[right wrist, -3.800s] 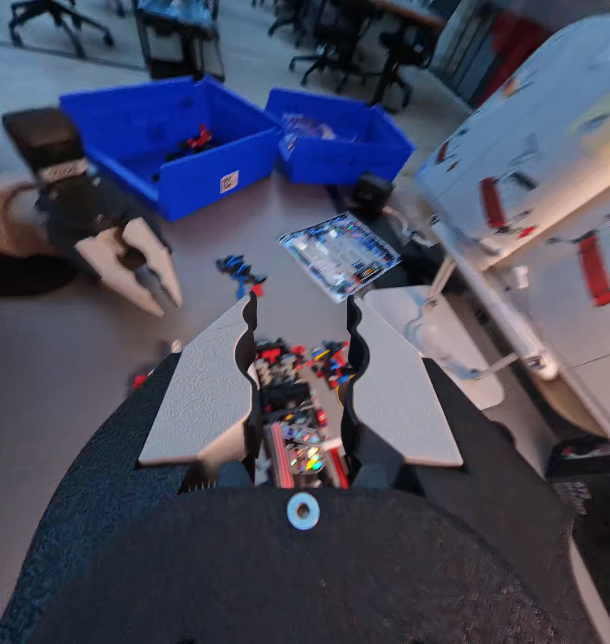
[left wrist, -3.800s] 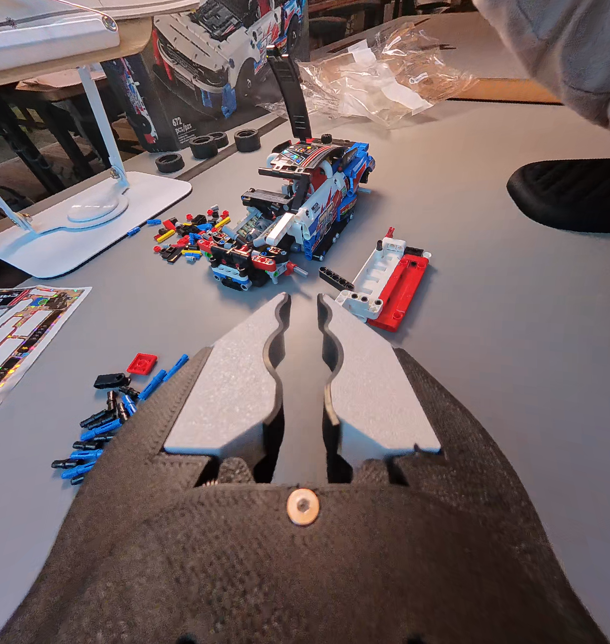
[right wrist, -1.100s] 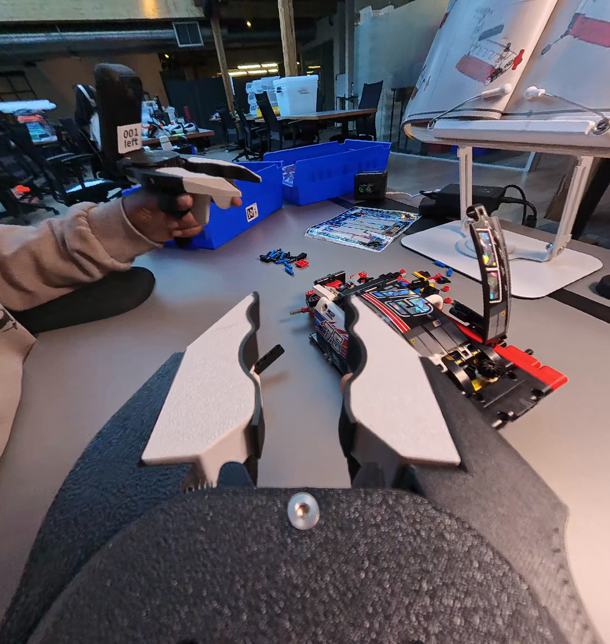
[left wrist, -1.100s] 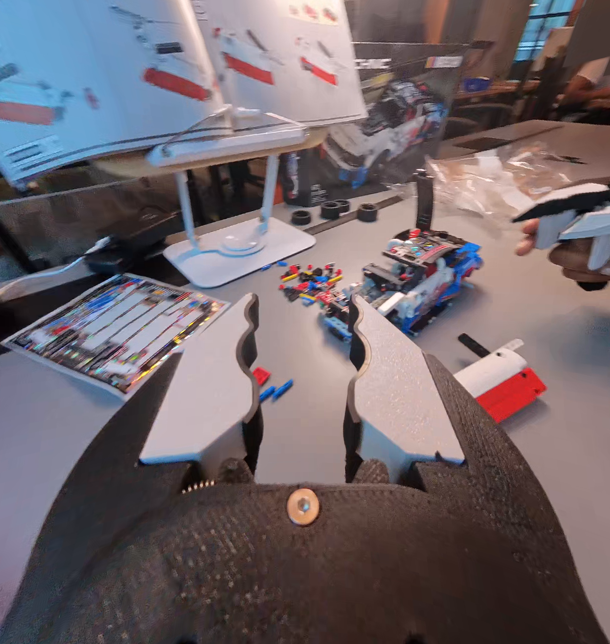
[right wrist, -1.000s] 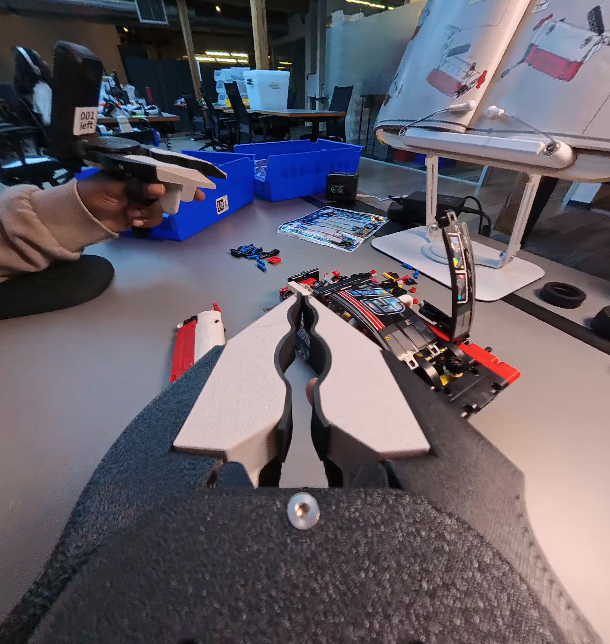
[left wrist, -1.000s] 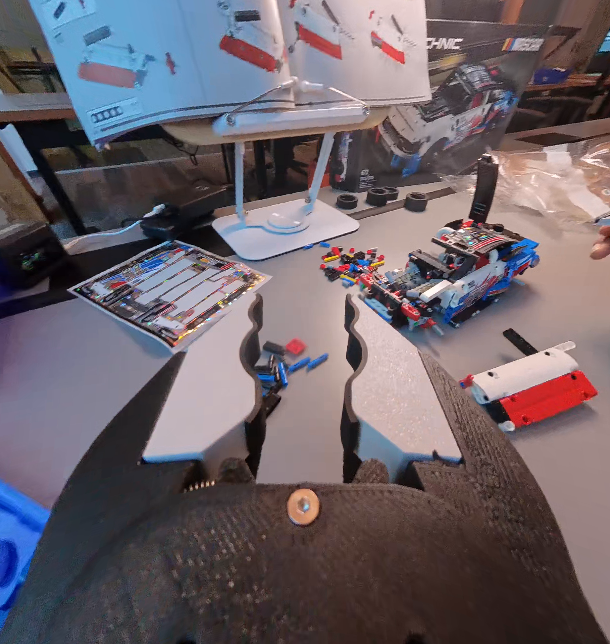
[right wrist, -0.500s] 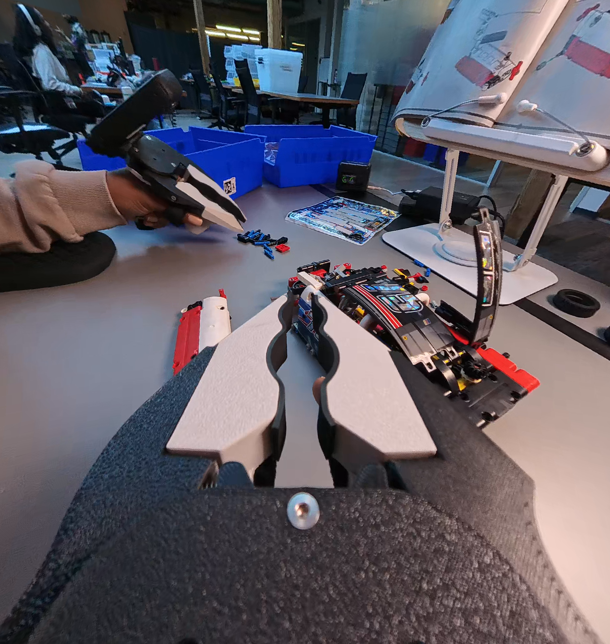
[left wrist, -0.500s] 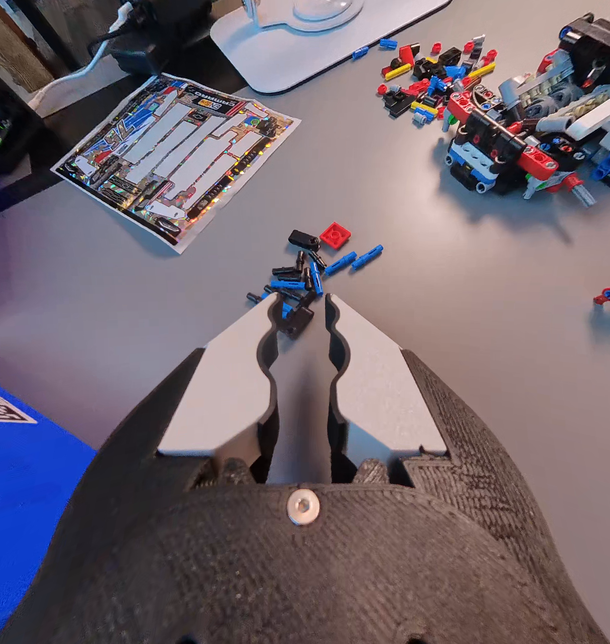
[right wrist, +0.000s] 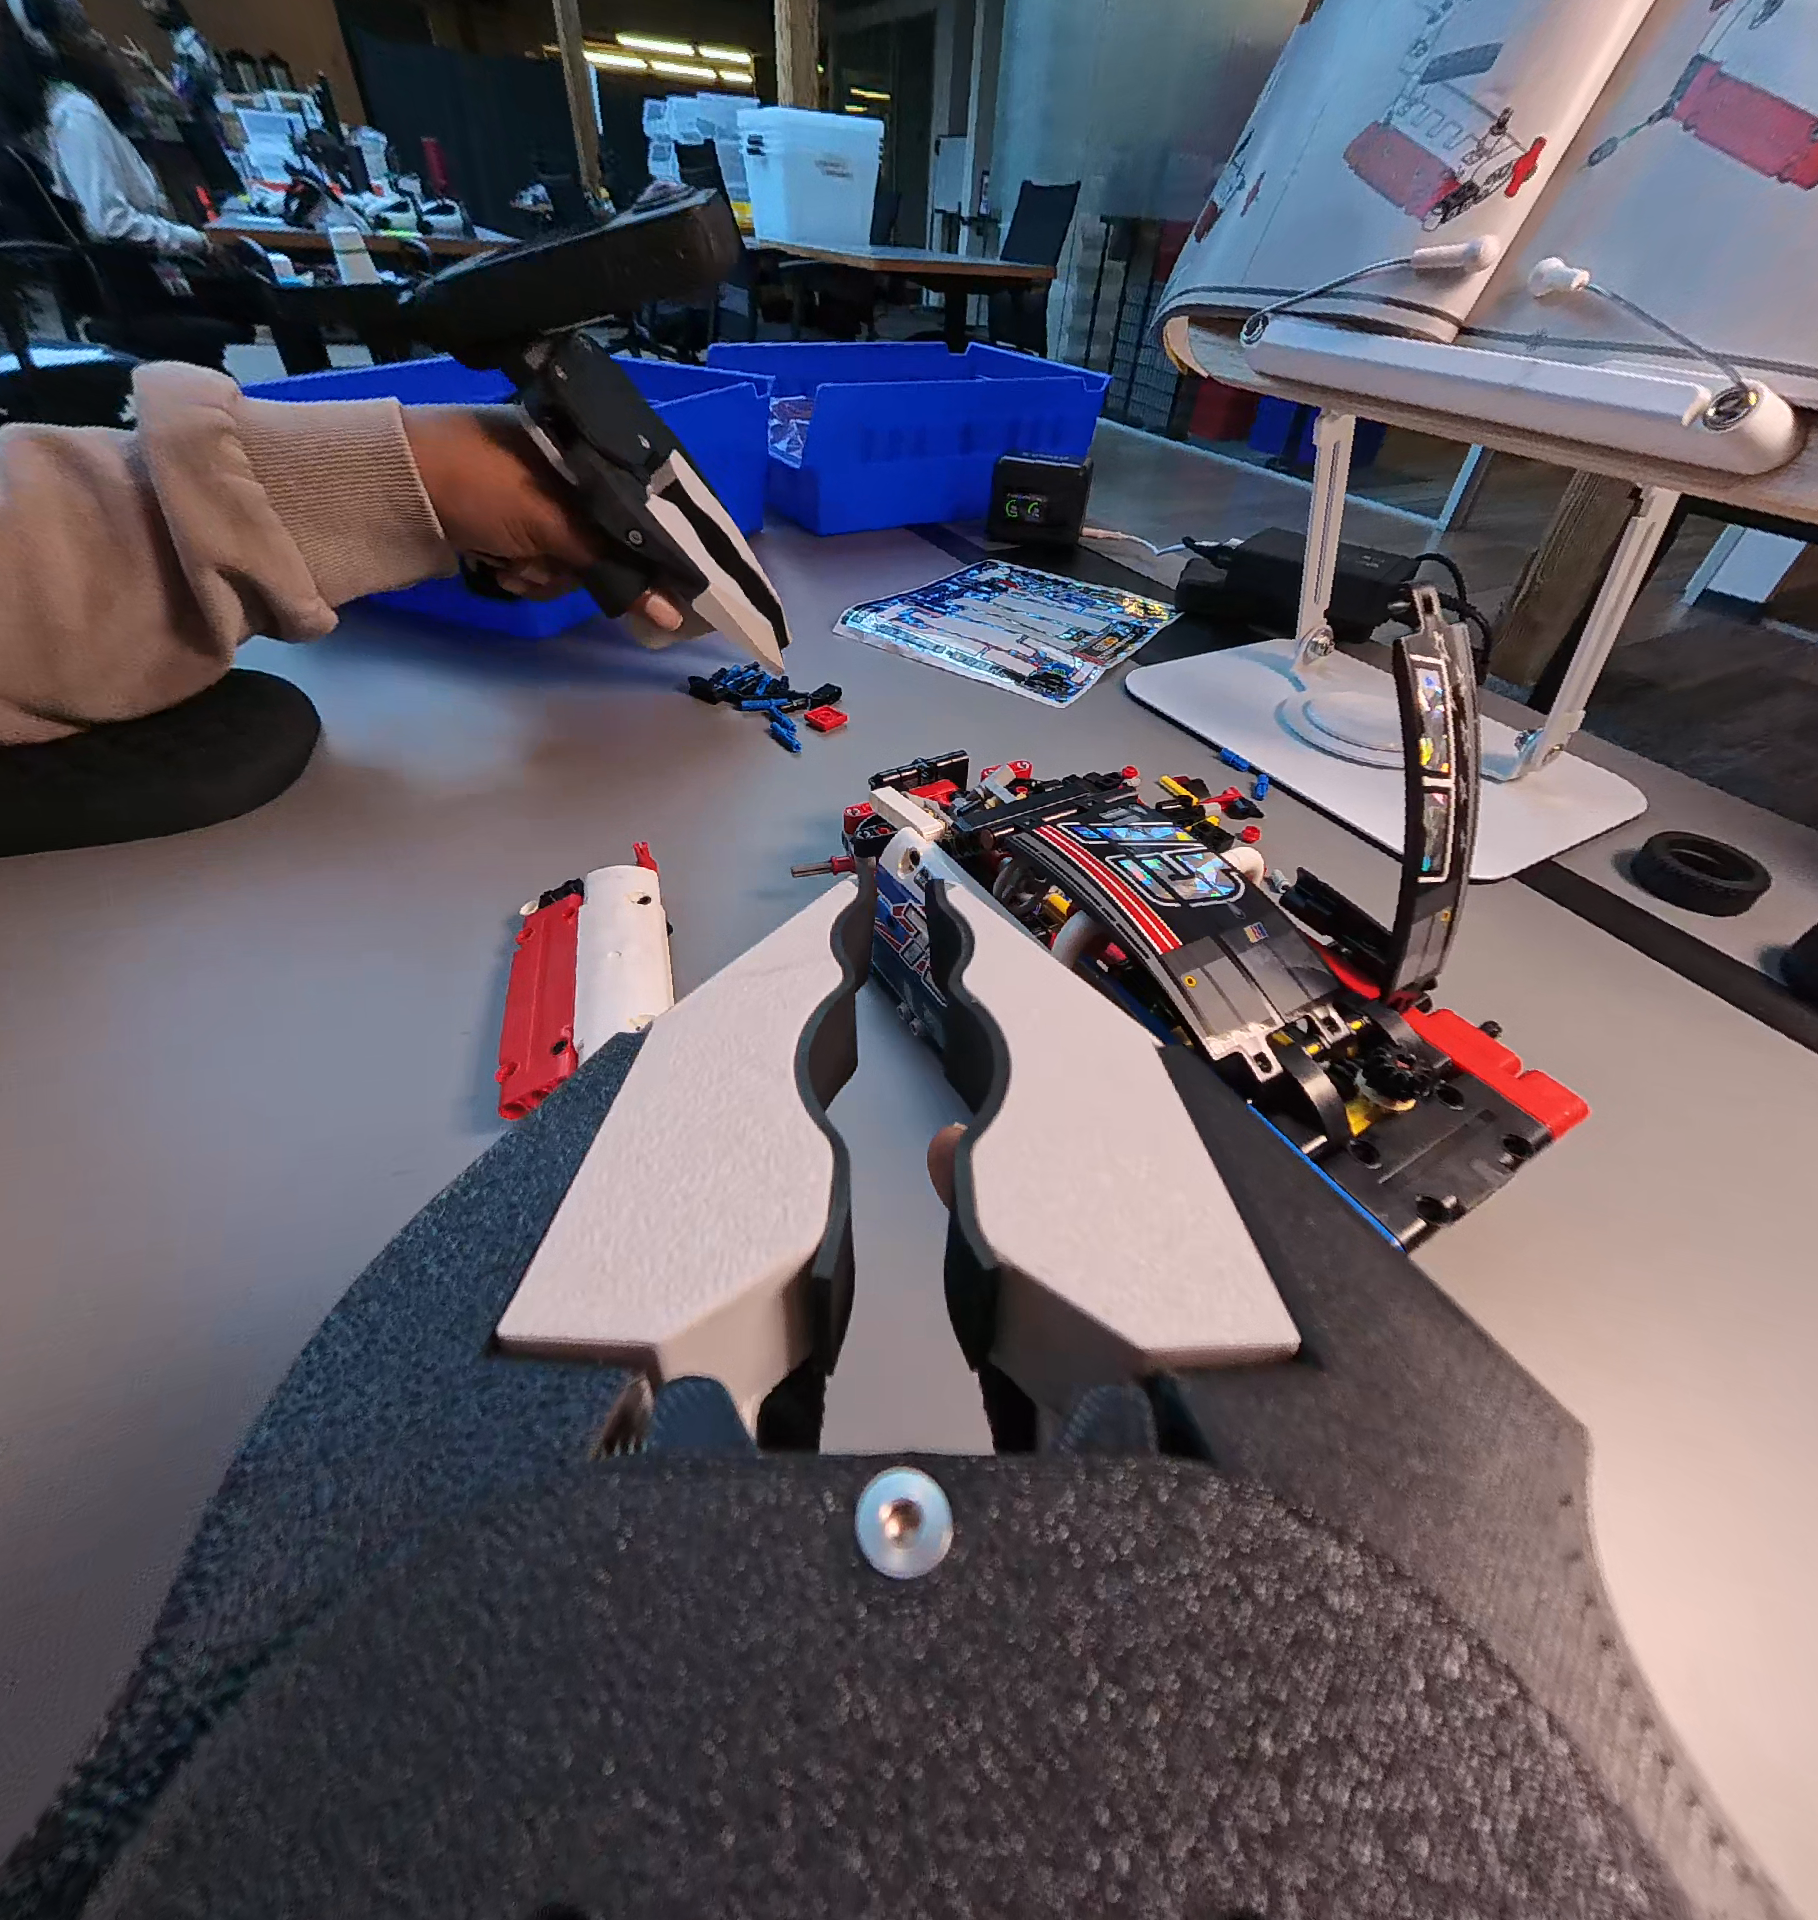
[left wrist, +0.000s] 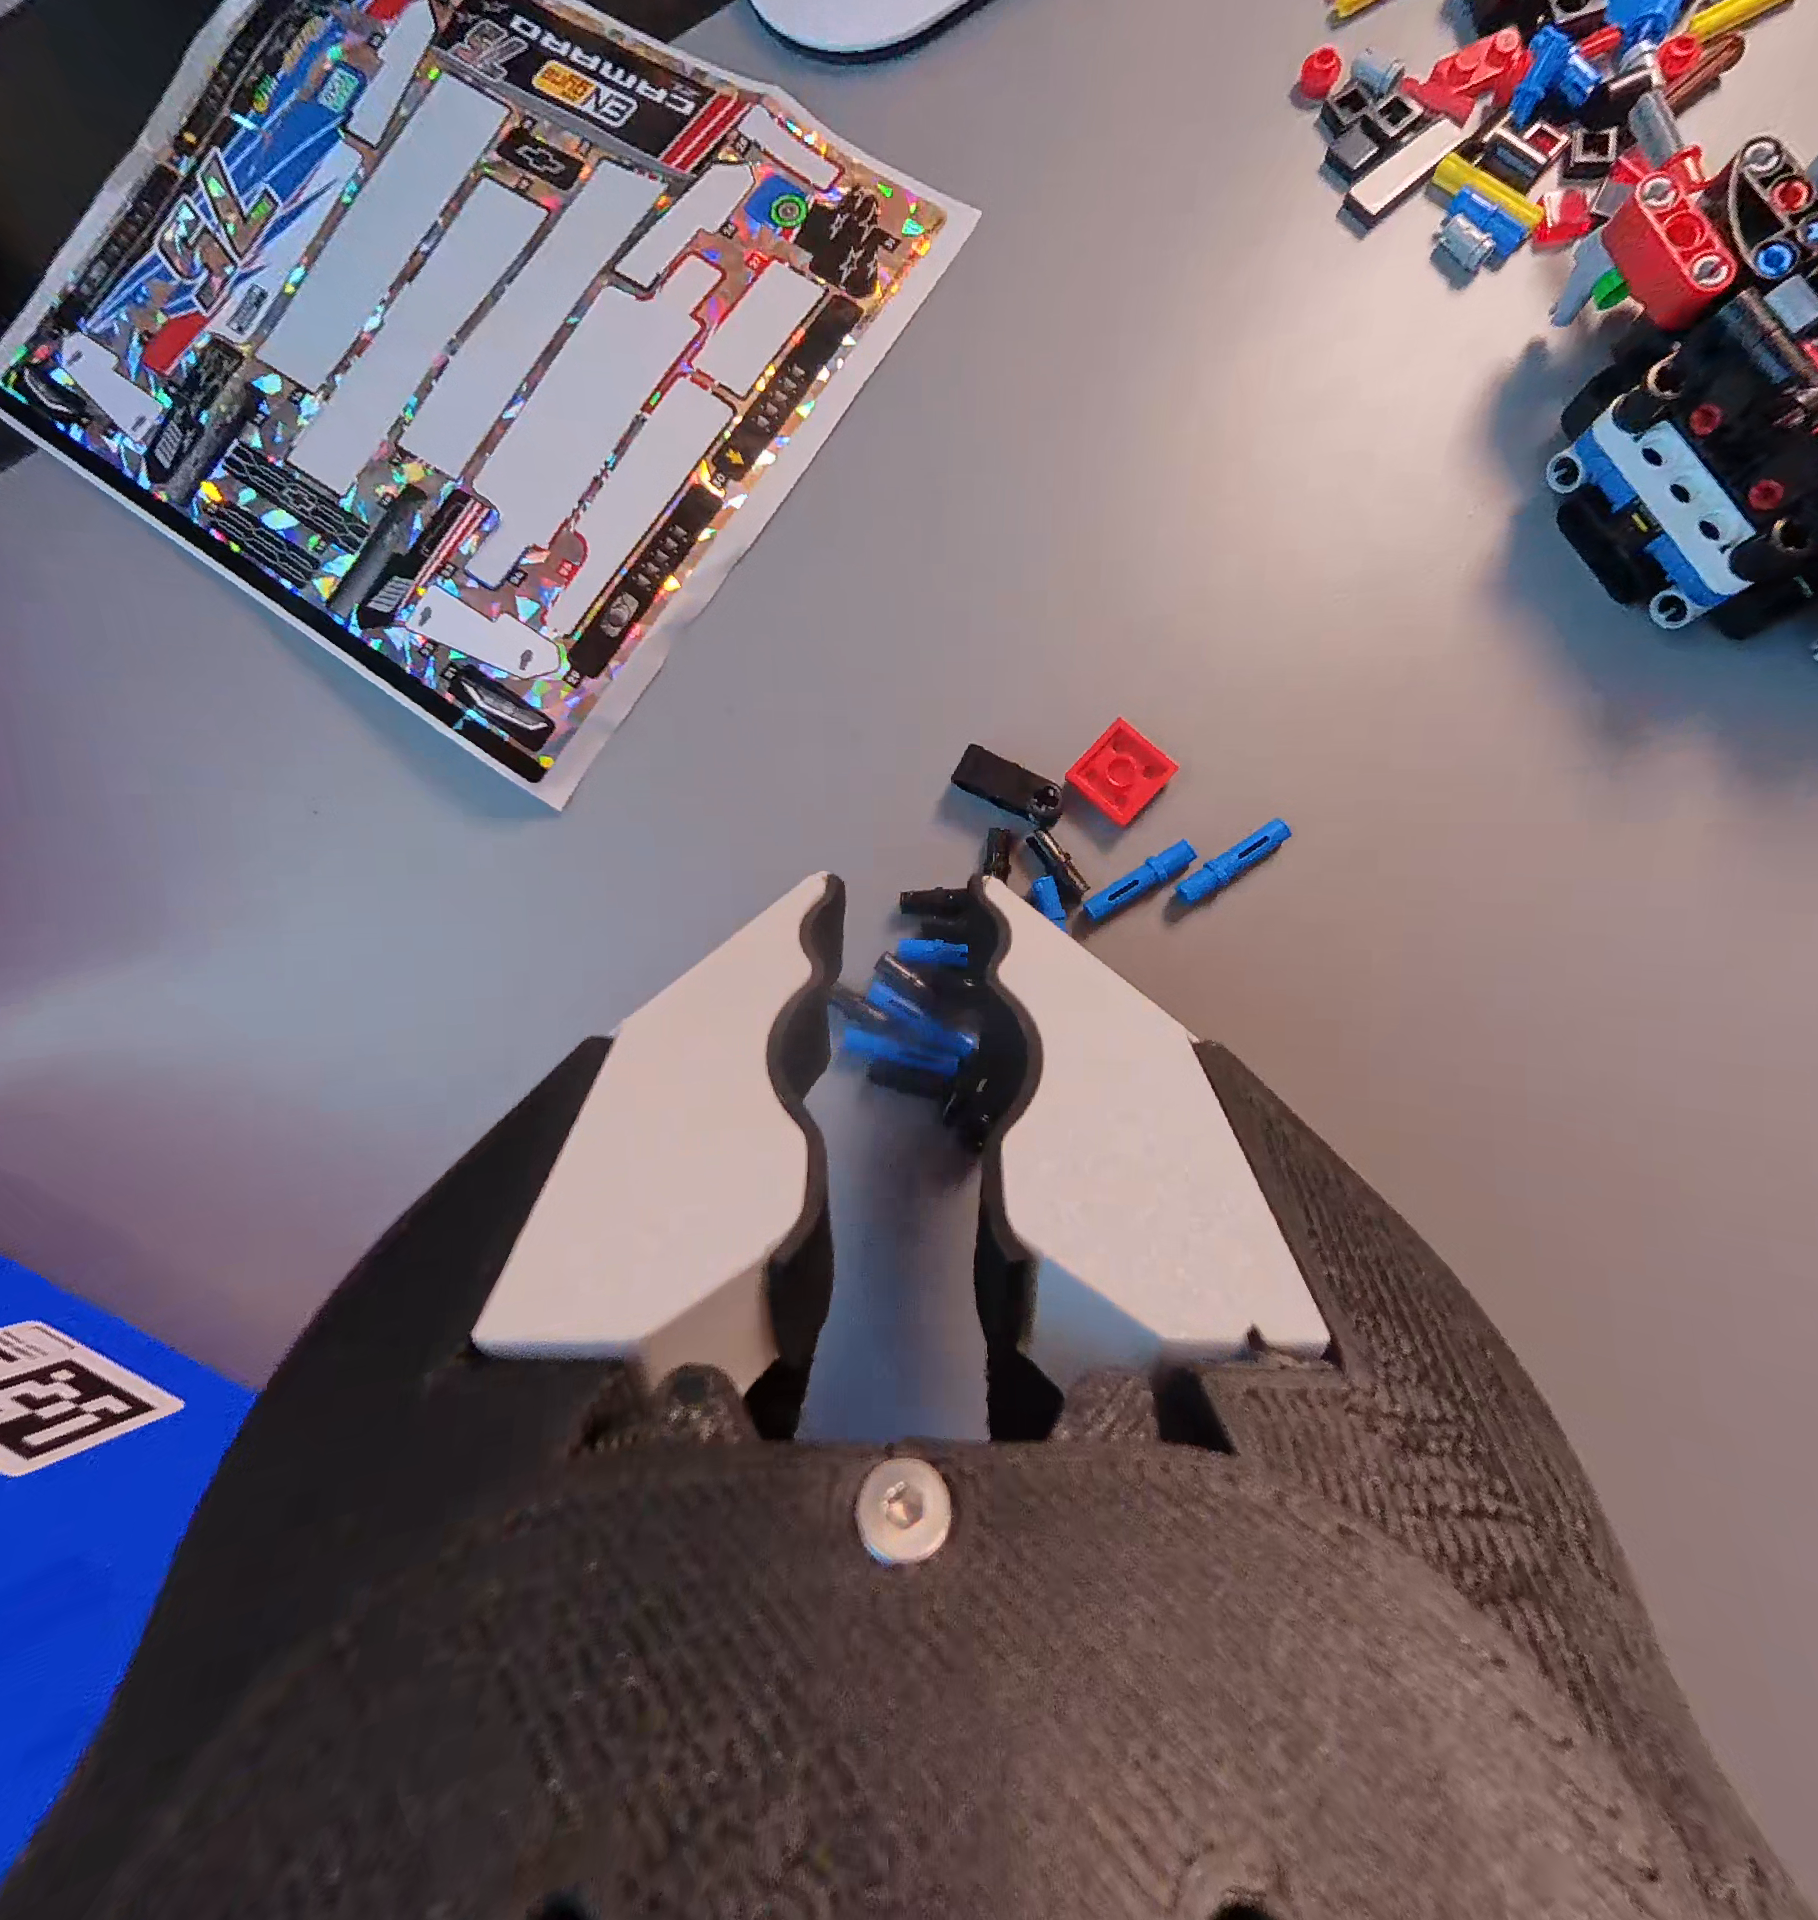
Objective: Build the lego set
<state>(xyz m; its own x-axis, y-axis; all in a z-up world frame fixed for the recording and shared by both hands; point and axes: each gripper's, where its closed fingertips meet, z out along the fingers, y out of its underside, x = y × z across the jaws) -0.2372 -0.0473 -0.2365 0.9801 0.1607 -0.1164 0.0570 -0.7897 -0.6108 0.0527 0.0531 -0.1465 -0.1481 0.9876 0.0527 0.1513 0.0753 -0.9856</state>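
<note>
My left gripper [left wrist: 905, 888] is open by a narrow gap and points down over a small pile of blue and black pins [left wrist: 915, 1029]. Several pins lie between its fingers, and none is held. A red square plate [left wrist: 1121, 771] and a black piece [left wrist: 1004, 777] lie just beyond. In the right wrist view the left gripper [right wrist: 770, 649] hovers at the same pin pile [right wrist: 759, 691]. My right gripper [right wrist: 897, 883] is almost shut and empty, its tips at the side of the part-built lego car [right wrist: 1144, 935]. A red and white panel [right wrist: 583, 987] lies to its left.
A shiny sticker sheet [left wrist: 448, 395] lies left of the pins. A heap of loose coloured pieces [left wrist: 1507, 114] sits by the car's front [left wrist: 1736, 499]. Blue bins [right wrist: 926, 436], a white book stand base [right wrist: 1383, 769], loose tyres [right wrist: 1700, 873] and a black arm pad [right wrist: 126, 764] stand around. The grippers' ends are close to 30 centimeters from one another. The red square plate [left wrist: 1121, 771] is closer to my left gripper, around 4 centimeters from its tips; the right tips are 30 centimeters off. The right camera catches it too, in the right wrist view [right wrist: 826, 713].
My left gripper has swung from the car side to the pin pile and dropped close over it, so pins now lie between its fingers. My right gripper narrowed beside the car and has stayed there.
</note>
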